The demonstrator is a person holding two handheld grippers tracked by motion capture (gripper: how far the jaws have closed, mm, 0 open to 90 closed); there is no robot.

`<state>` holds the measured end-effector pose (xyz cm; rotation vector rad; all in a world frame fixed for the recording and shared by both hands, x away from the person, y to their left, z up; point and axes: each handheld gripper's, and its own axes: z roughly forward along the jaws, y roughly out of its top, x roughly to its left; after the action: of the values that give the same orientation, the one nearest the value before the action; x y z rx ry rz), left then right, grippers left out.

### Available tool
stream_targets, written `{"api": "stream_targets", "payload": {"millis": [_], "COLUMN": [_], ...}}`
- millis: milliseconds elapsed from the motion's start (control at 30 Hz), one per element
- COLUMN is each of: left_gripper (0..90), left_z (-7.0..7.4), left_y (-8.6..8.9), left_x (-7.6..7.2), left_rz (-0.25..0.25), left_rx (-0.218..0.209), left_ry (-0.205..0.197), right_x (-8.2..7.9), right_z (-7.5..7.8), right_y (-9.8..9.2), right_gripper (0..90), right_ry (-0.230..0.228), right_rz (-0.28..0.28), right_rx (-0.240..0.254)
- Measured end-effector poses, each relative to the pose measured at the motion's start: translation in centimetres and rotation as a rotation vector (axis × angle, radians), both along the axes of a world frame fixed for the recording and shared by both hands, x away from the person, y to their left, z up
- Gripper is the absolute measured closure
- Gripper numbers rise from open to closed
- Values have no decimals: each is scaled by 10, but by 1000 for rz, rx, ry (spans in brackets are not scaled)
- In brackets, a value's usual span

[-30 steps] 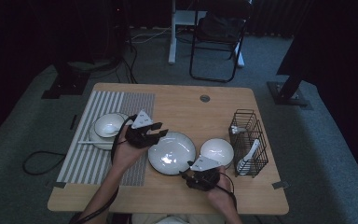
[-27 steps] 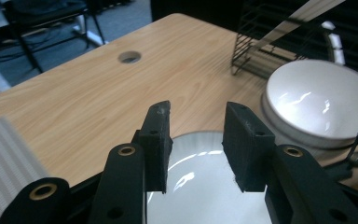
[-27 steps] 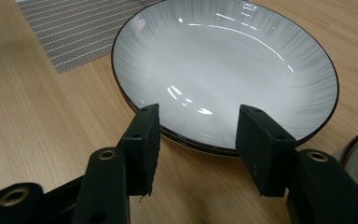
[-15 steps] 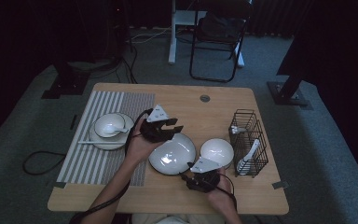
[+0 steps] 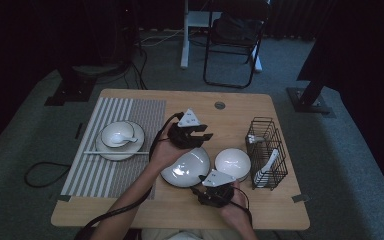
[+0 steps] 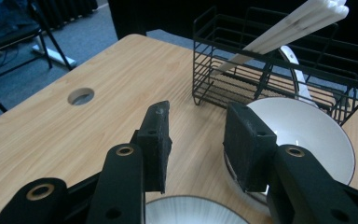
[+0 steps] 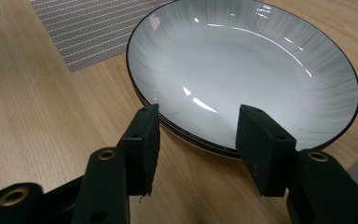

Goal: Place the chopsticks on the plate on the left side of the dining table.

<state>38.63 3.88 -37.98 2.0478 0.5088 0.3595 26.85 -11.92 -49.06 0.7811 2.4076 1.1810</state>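
In the high view, the left gripper (image 5: 202, 136) hangs above the middle of the light wooden table (image 5: 130, 205), just beyond the far rim of the shallow grey-white plate with a dark rim (image 5: 186, 167), its jaws standing apart with nothing between them. The right gripper (image 5: 203, 192) rests low at the table's near edge, its jaws pointing toward the near rim of that plate. Just right of the plate sits a white bowl (image 5: 232, 163), and right of the bowl stands a black wire rack (image 5: 266, 150) with a white spoon (image 5: 269, 162) leaning in it. On the grey striped placemat (image 5: 105, 170) at the left lie a second plate with a small white bowl and spoon (image 5: 118, 135) on it, and a pair of white chopsticks (image 5: 115, 152) across its near edge.

In the left gripper view, the jaws stand moderately wide and empty over bare wood. The plate's rim (image 6: 191, 210) shows below them, the white bowl (image 6: 303, 135) sits behind the right jaw, and the wire rack (image 6: 279, 70) beyond holds white chopsticks (image 6: 289, 32) slanting out of its top.

In the right gripper view, the jaws are parted at a middling width and grip nothing; the plate (image 7: 242, 70) lies just ahead, its near rim between and slightly beyond the pads, seemingly untouched. A corner of the placemat (image 7: 88, 28) shows at the upper left.
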Motion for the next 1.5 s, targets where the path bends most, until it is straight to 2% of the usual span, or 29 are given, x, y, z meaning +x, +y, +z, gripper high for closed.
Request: {"api": "stream_targets", "payload": {"millis": [333,567,867,1000,1300,1500], "left_gripper": [614,614,615,625,625,624], "left_z": [2,1,8,17,23,23], "left_y": [-28,-39,-55,-68,-84,-89], "left_x": [2,5,3,-1,-5,-5], "left_rz": [-68,-98,-139,-174,-201,-208], "left_rx": [13,17,4,11,43,46], "left_ry": [-13,-17,-27,-50,-84,-82], "right_x": [-3,-4,-5,-5,-5,-4], "right_z": [-1,-4,-4,-4,-5,-6], "right_y": [0,-1,-1,-1,-2,-3], "right_gripper": [493,493,492,492,491,492], "right_ry": [1,6,5,6,8,11], "right_rz": [2,3,2,2,-1,-3], "right_rx": [3,1,3,4,3,6]}}
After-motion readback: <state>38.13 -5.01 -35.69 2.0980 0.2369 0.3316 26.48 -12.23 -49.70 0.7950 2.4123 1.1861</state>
